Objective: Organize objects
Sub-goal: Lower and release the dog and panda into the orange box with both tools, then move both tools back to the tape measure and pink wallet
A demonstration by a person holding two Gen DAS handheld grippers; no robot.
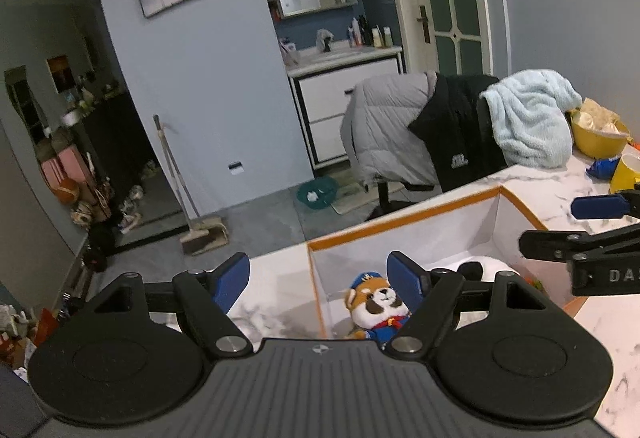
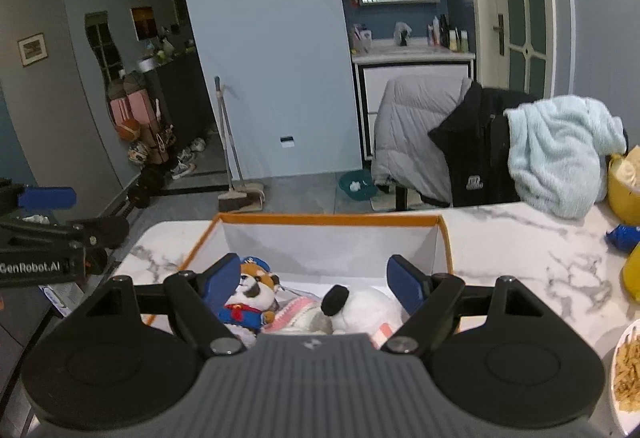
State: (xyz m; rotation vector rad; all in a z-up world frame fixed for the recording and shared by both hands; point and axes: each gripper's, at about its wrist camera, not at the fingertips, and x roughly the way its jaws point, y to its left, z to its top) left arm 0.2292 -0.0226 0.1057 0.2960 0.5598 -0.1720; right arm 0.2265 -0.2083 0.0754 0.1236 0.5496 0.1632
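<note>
A white box with an orange rim (image 1: 404,216) (image 2: 328,219) stands on the marble table. Inside lie a red panda plush in a blue cap and jacket (image 1: 376,304) (image 2: 252,288) and a white plush with a black ear (image 2: 360,306) (image 1: 486,266), with a pink and white fabric piece (image 2: 296,312) between them. My left gripper (image 1: 318,282) is open and empty above the box's near left edge. My right gripper (image 2: 314,280) is open and empty above the plushes. Each gripper shows at the side of the other's view.
A chair draped with grey and black jackets (image 1: 404,126) and a light blue towel (image 1: 532,118) stands behind the table. Yellow bowls (image 1: 598,142) and a blue packet (image 2: 622,236) sit at the right. A plate of fries (image 2: 628,370) is at the near right.
</note>
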